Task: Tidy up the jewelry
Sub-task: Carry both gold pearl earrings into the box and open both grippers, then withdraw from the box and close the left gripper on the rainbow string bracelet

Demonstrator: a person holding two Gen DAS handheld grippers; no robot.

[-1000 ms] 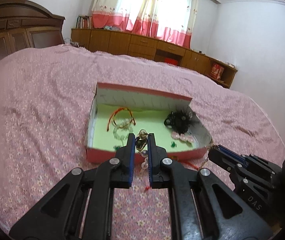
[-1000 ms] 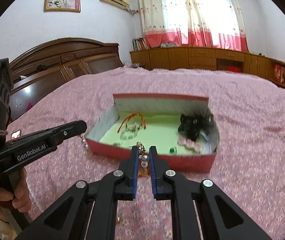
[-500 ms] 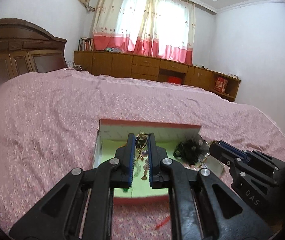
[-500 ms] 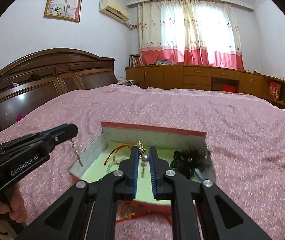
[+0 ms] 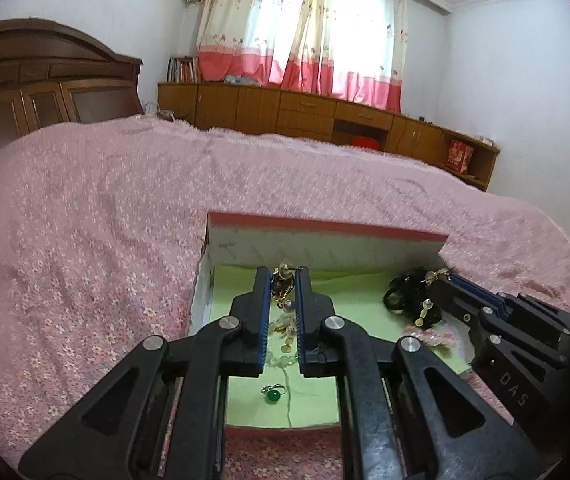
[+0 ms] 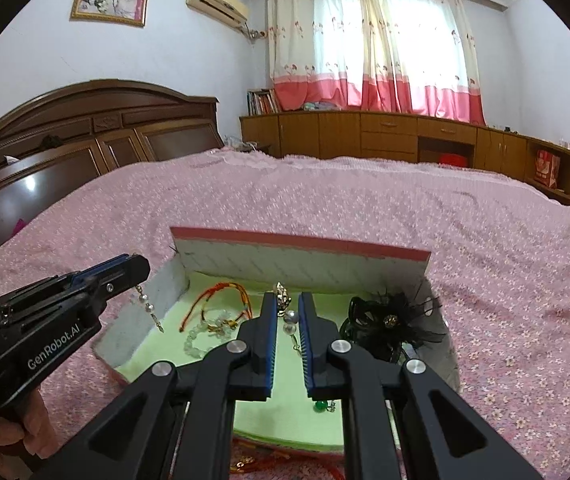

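Observation:
A shallow pink box with a green floor (image 5: 325,236) (image 6: 301,244) lies on the bed. My left gripper (image 5: 283,280) is shut on a dangling earring (image 5: 283,288) above the box's left part; it also shows in the right wrist view (image 6: 141,276) with pearls hanging from it. My right gripper (image 6: 285,300) is shut on a matching pearl earring (image 6: 290,316) above the box's middle; it also shows in the left wrist view (image 5: 441,280). In the box lie a red cord bracelet (image 6: 221,300), a pale bead bracelet (image 6: 201,332), a black feather clip (image 6: 393,320) and a green ring (image 5: 272,394).
The pink flowered bedspread (image 5: 85,240) spreads all round the box. A dark wooden headboard (image 6: 85,128) stands at the left and a low wooden cabinet (image 6: 405,136) under the curtained window. Red and gold jewelry (image 6: 253,460) lies on the bedspread in front of the box.
Both grippers have moved forward with their earrings, from in front of the box's near wall to over its green floor.

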